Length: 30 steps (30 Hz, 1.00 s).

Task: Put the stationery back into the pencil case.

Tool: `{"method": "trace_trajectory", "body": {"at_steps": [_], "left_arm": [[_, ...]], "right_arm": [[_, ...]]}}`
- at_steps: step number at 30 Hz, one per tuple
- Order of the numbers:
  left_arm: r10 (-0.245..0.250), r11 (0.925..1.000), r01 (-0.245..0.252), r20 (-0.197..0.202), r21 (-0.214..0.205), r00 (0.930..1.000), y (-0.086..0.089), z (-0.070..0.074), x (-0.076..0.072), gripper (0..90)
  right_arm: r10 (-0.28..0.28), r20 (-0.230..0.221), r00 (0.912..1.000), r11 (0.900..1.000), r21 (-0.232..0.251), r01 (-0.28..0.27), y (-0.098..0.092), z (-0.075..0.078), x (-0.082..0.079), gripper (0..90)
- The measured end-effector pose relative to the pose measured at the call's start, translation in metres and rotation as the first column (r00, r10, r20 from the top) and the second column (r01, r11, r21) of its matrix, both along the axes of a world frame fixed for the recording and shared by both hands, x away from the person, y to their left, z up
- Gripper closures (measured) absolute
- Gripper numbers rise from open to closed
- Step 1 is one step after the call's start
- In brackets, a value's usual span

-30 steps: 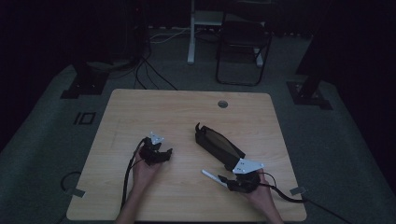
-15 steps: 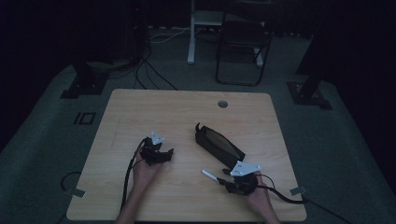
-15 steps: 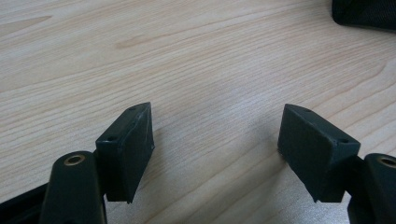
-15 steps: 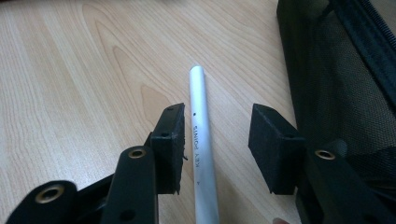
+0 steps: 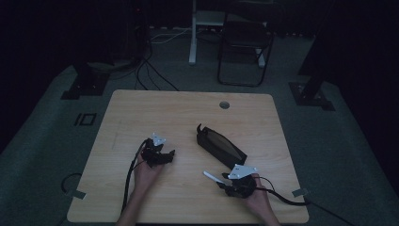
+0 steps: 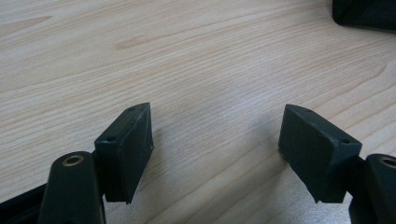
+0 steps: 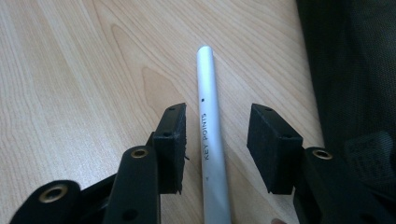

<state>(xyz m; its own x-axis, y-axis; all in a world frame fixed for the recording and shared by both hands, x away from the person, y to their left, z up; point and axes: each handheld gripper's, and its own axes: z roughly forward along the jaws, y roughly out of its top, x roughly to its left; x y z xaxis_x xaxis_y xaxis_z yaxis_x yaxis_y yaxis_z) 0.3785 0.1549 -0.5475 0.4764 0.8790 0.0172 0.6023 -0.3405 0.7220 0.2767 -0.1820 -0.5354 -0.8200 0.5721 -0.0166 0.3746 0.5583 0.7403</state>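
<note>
Right gripper view: the right gripper [image 7: 215, 151] sits at the bottom of the frame with its jaws apart on either side of a silver pen [image 7: 209, 135]; neither pad presses on it, though they have just been closing in.
Pen: lies flat on the wooden table [image 7: 70, 93], running from the bottom edge up to mid-frame, printed "KEY POINTS", nearer the left jaw than the right.
Pouch, close: a black mesh pencil case [image 7: 355, 70] takes up the right side of that frame, just beside the pen.
Left gripper view: the left gripper [image 6: 217, 144] has its jaws spread wide with nothing but bare wood between them; they have just been opening.
High view, near edge: the right gripper [image 5: 230, 181] is at lower right with the pen's pale tip [image 5: 211, 177] sticking out to its left; the left gripper [image 5: 162, 154] rests at lower centre-left.
High view, farther: the pencil case [image 5: 220, 146] lies diagonally at mid-table; a folding chair [image 5: 244, 47] stands beyond.
Risk, off-centre grip: the left pad would likely meet the pen first and roll it sideways out of the jaws.
Risk, snag: the right jaw is near the mesh and might catch it on closing.
Risk, slip: a round, smooth barrel may swing if pinched far from its middle.
</note>
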Motion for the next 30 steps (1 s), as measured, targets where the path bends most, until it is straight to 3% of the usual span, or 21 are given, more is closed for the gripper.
{"method": "trace_trajectory", "body": {"at_steps": [24, 30], "left_arm": [[0.0, 1.0, 0.0, 0.0, 0.0, 1.0, -0.0001, 0.0, 0.0001, 26.6], [0.0, 1.0, 0.0, 0.0, 0.0, 1.0, -0.0001, 0.0, 0.0, 26.6]], "right_arm": [[0.013, -0.041, 0.9991, 0.9992, -0.036, -0.014, 0.0044, -0.0085, 0.0018, 58.0], [0.014, -0.044, 0.9989, 0.999, -0.041, -0.016, 0.0037, -0.0076, 0.0028, 67.6]]}}
